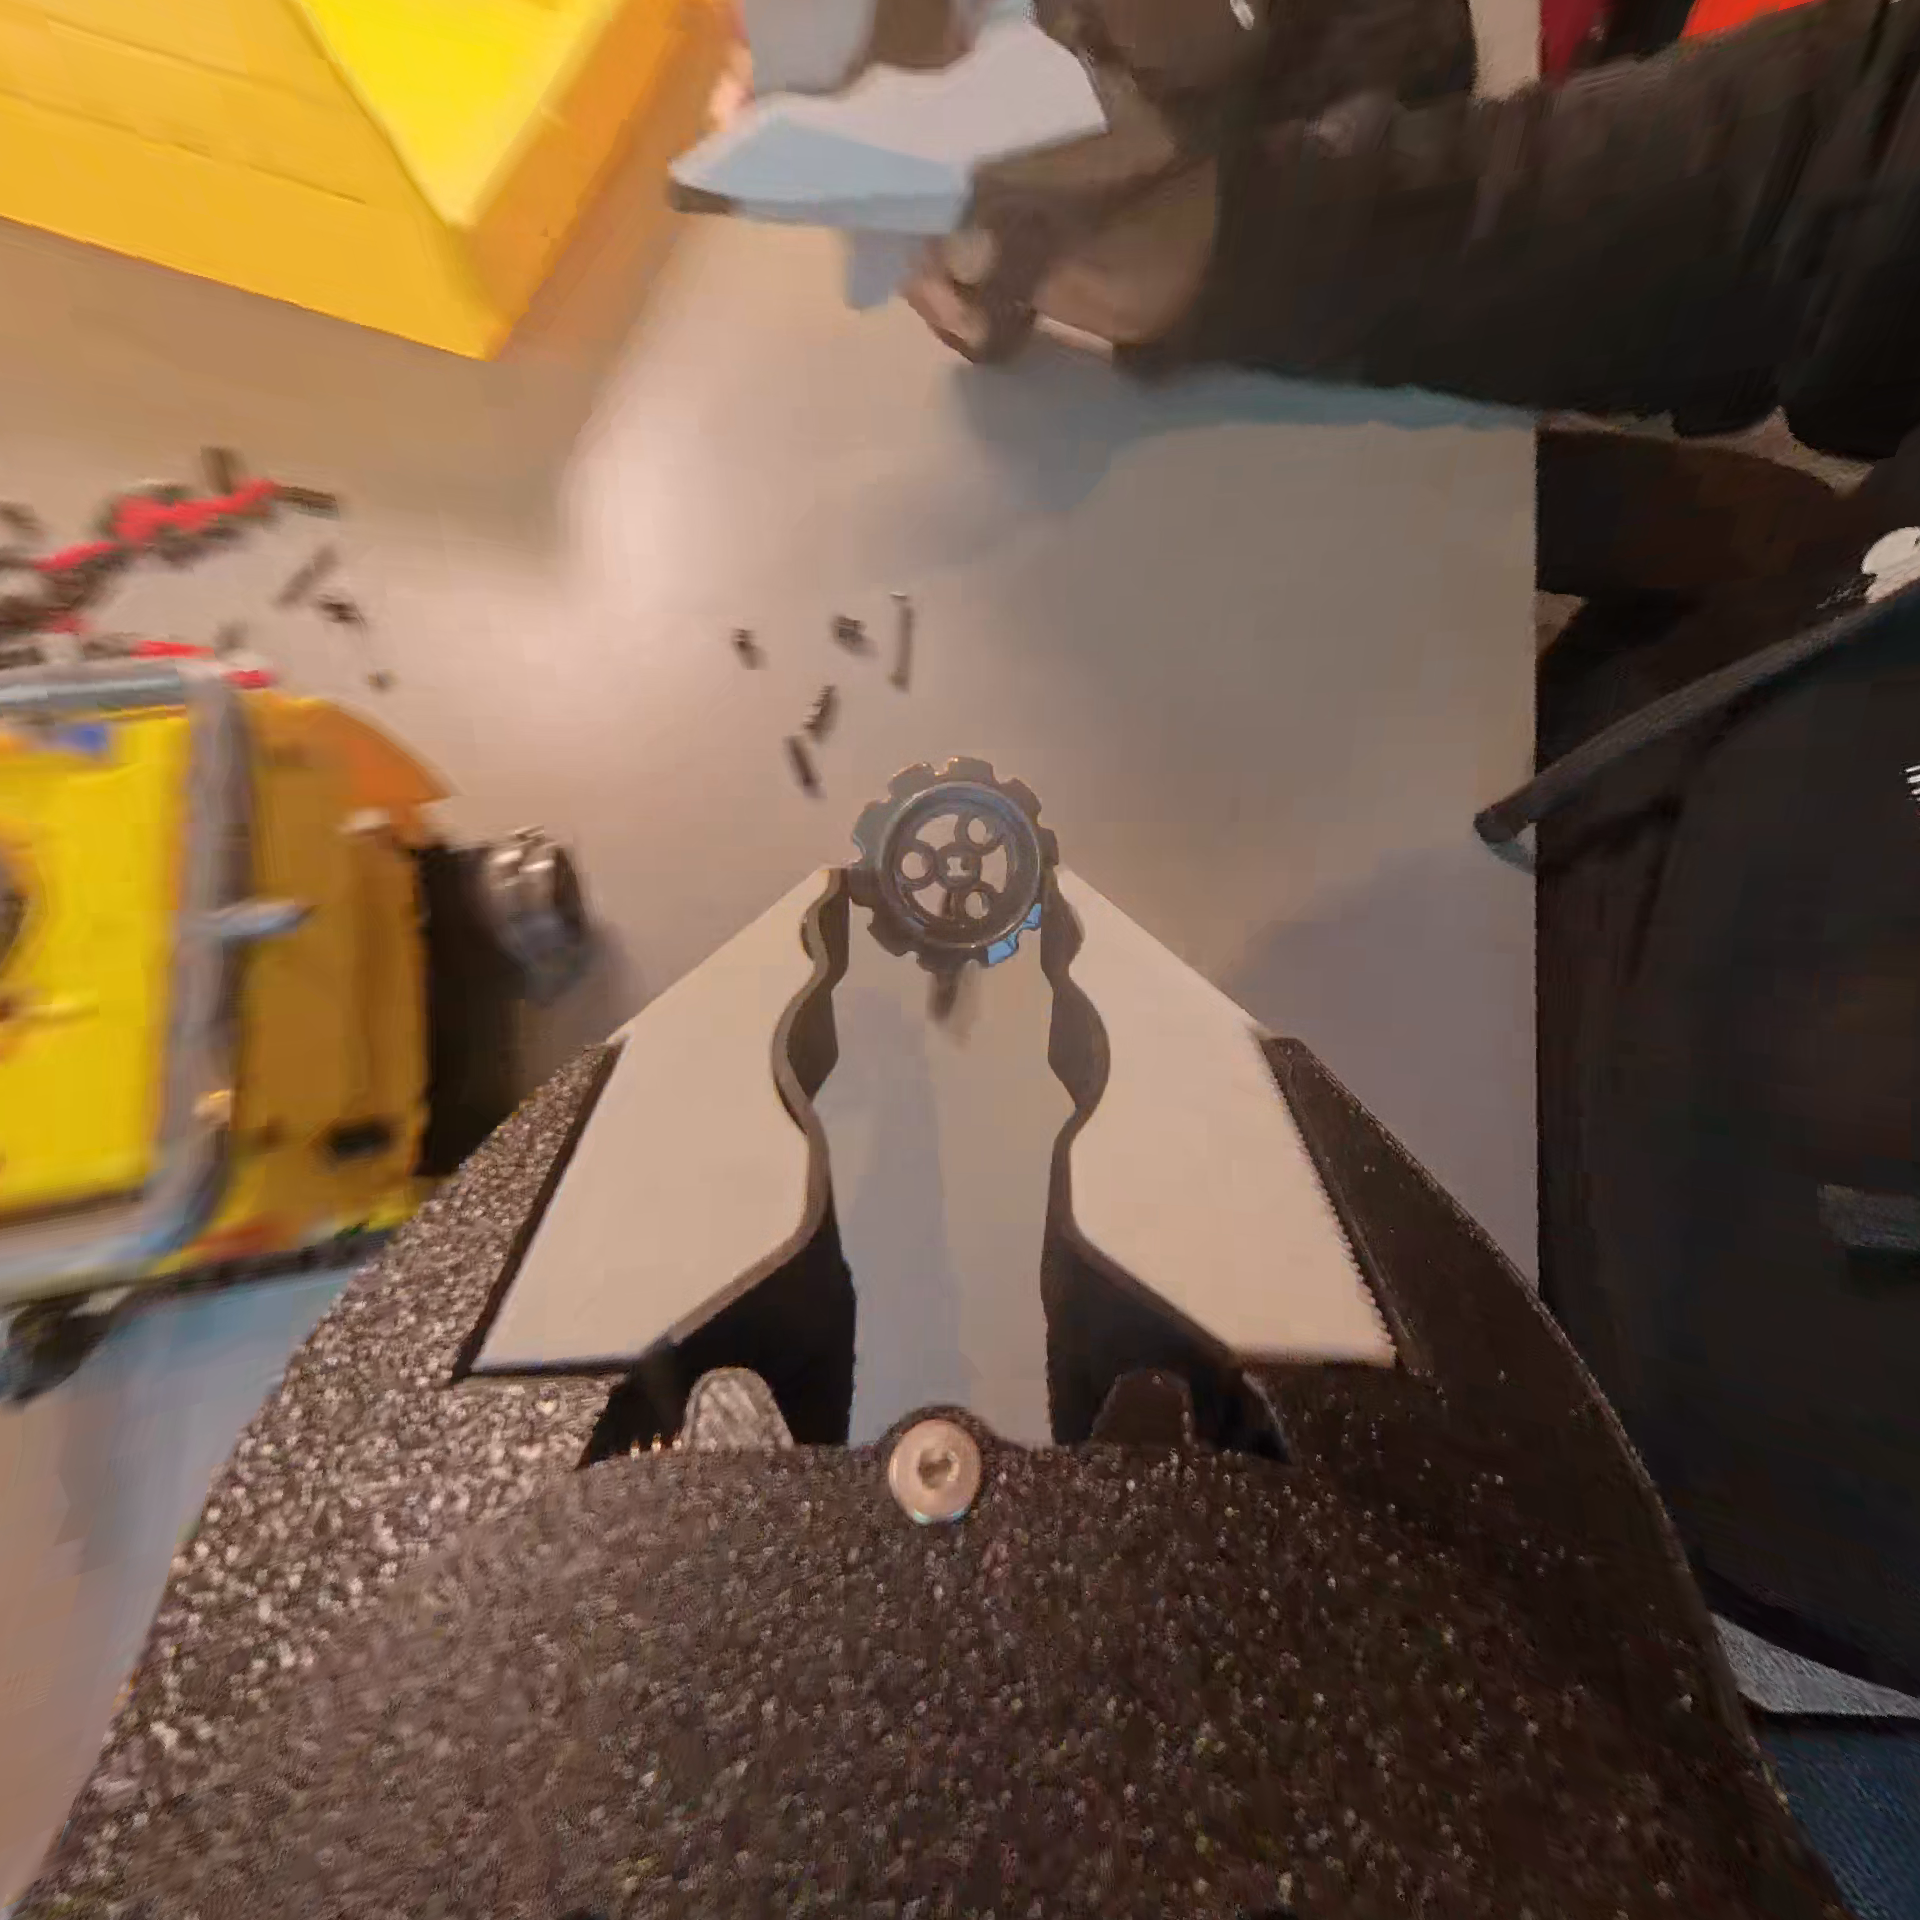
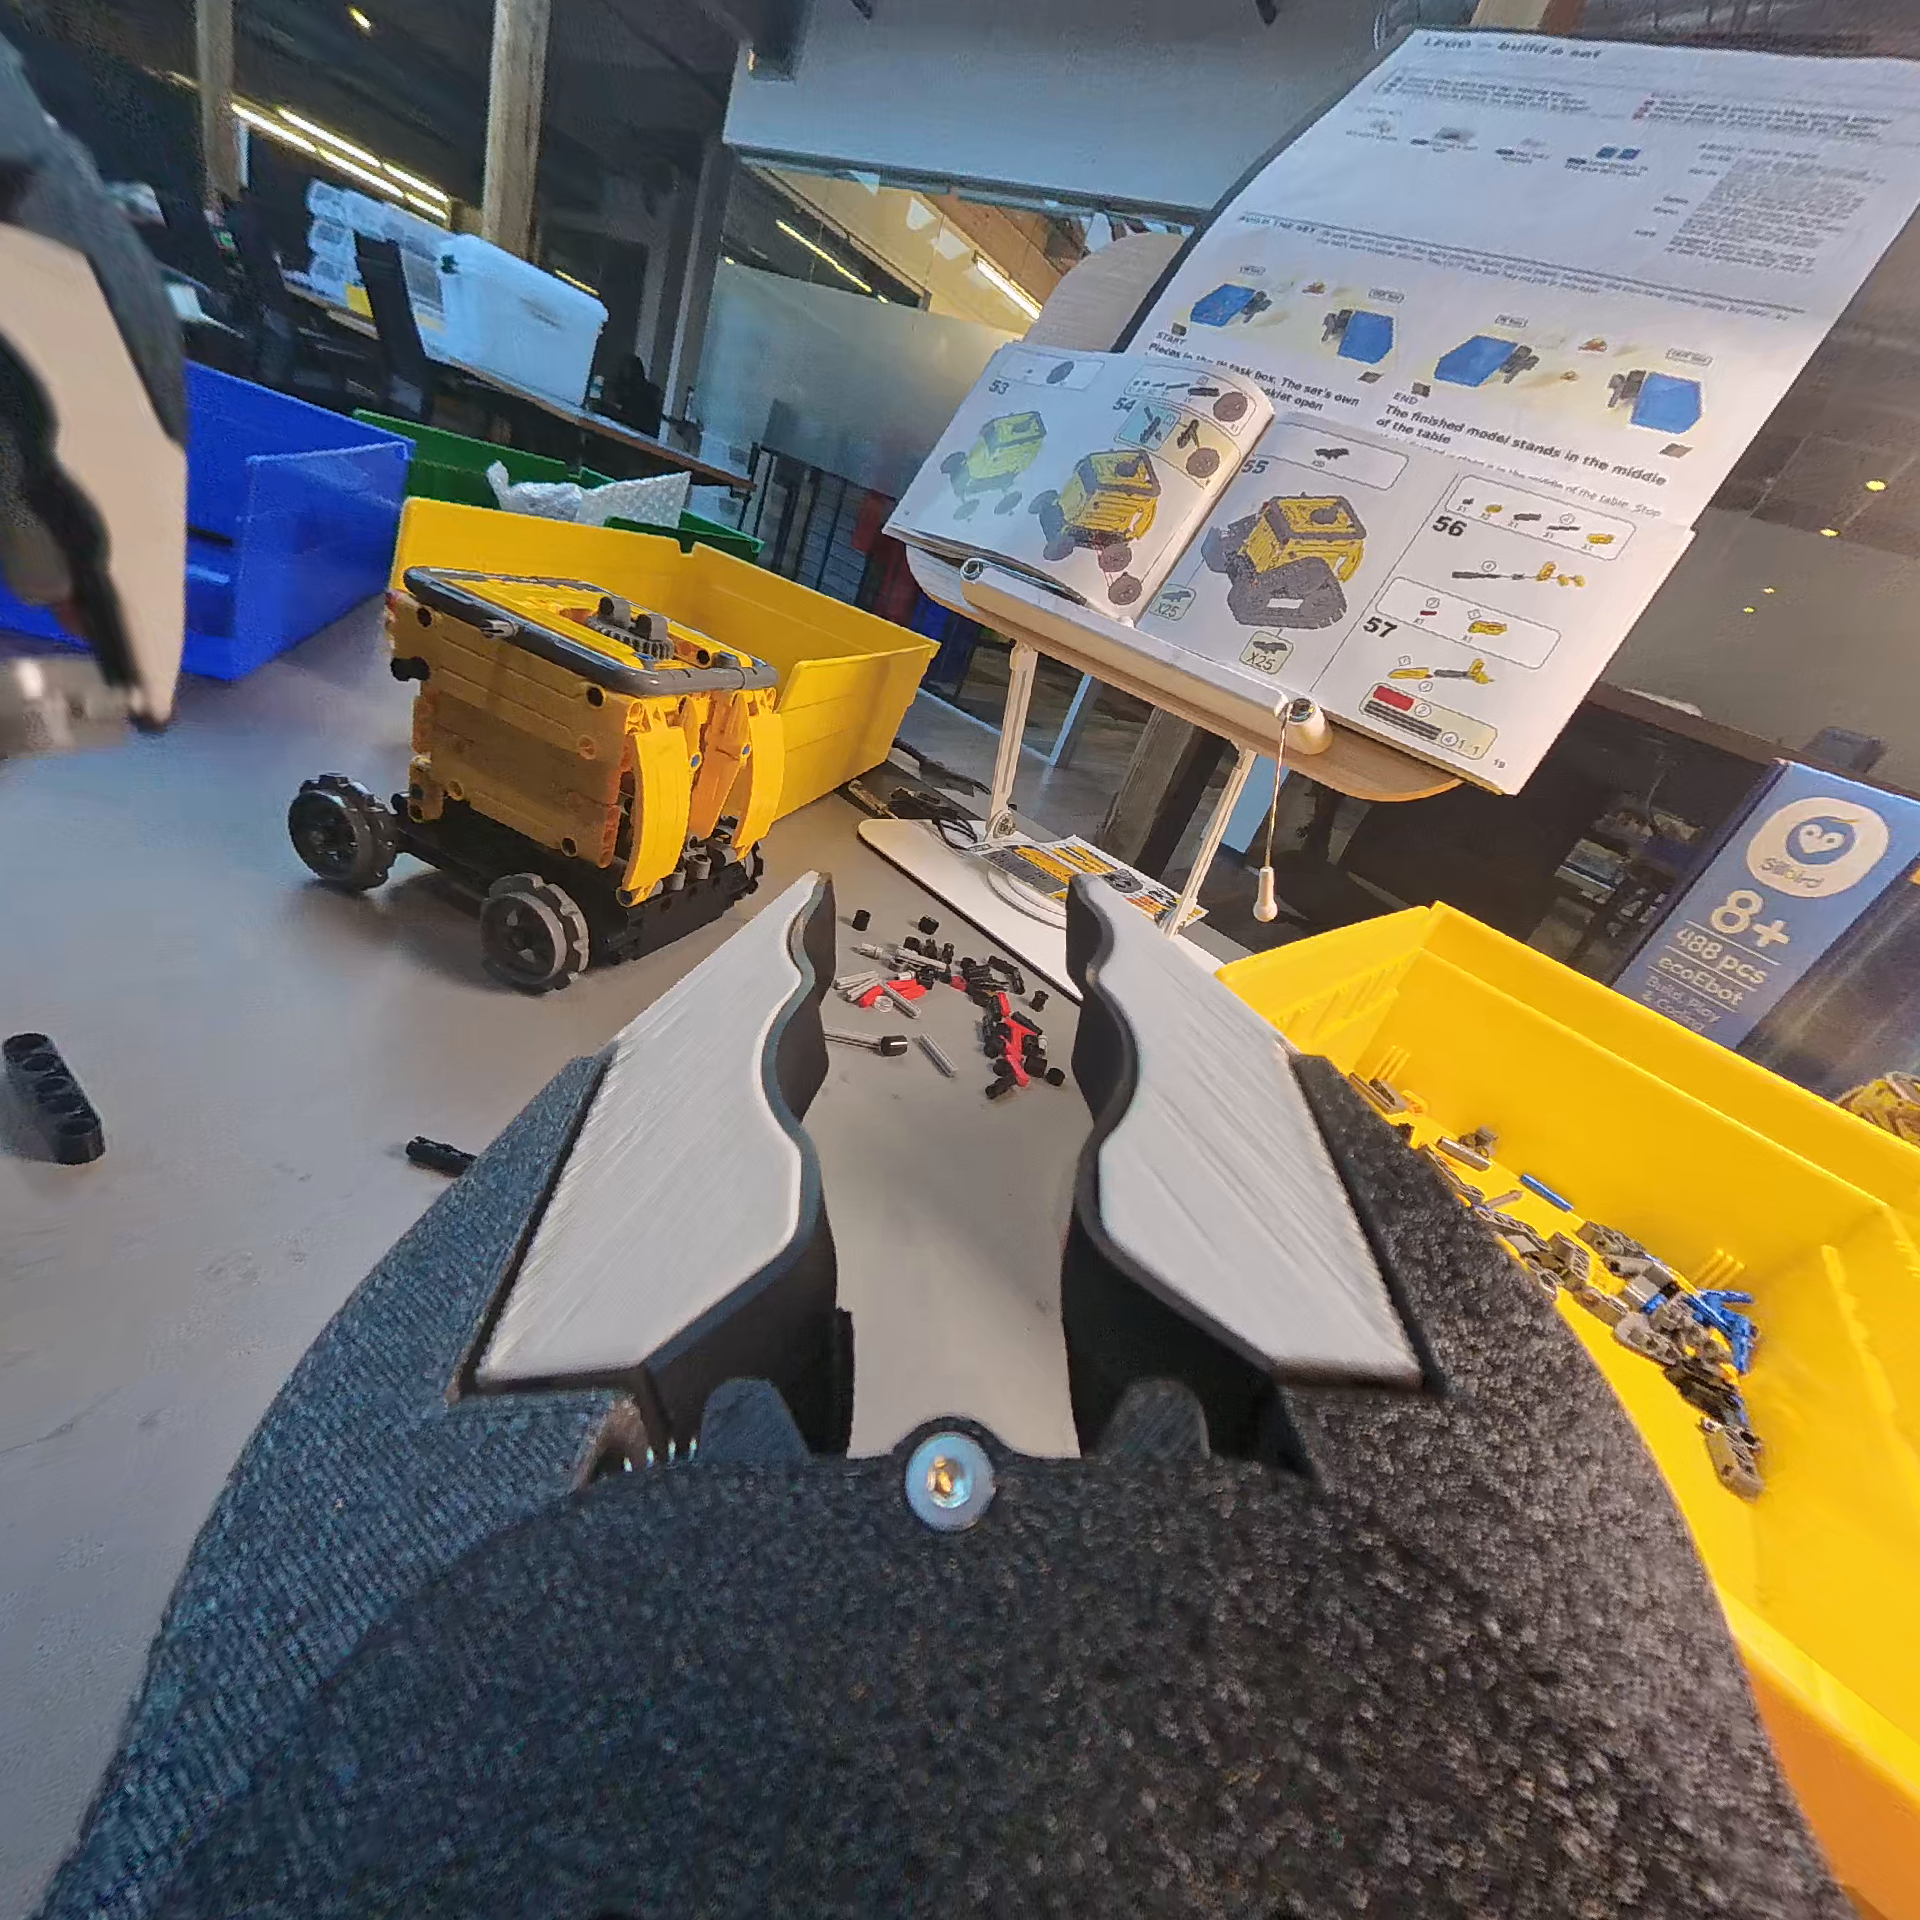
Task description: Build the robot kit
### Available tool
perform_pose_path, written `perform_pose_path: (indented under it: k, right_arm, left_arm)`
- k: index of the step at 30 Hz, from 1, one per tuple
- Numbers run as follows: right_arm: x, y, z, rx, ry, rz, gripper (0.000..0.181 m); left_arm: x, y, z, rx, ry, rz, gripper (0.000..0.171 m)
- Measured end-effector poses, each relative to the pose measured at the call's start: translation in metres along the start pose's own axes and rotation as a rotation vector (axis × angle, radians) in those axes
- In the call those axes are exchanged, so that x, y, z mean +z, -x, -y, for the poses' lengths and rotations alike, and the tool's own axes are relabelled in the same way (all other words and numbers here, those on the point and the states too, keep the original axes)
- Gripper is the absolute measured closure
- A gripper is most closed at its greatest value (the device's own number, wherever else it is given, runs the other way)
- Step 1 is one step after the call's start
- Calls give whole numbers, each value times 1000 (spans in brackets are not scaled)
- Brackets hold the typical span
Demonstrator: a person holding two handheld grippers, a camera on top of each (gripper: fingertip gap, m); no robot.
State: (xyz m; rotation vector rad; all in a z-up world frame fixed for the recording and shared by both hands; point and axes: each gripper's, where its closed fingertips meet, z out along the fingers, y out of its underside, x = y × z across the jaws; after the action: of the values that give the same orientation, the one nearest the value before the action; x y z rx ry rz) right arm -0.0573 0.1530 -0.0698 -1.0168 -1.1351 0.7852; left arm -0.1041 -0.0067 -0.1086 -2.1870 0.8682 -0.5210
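At centre frame your left gripper [image 1: 948, 883] pinches a small black toothed plastic wheel [image 1: 948, 864] by its rim at the fingertips. It looks light, stiff and slippery, so grip across the teeth. Your right gripper [image 2: 951, 914] gapes empty over scattered small black and red pins [image 2: 966, 1003].

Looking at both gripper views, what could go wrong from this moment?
1. The left gripper pinches the black toothed wheel only at its fingertips; the round rim could slip out and roll off the nearby table edge.
2. The view is blurred, so fast motion may loosen the grip.
3. The open right gripper hovers over the loose small pins and could scatter them if it drops.
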Motion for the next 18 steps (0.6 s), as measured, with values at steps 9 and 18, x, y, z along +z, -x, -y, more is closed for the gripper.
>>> perform_pose_path:
  k: [9, 18]
  right_arm:
    - [1, 3, -3, -37, 16, 22, 138]
    - [4, 13, -4, -83, 30, 47, 139]
  left_arm:
    - [93, -28, -15, 75, 170, -139, 137]
    - [88, -19, -20, 87, 140, -94, 125]
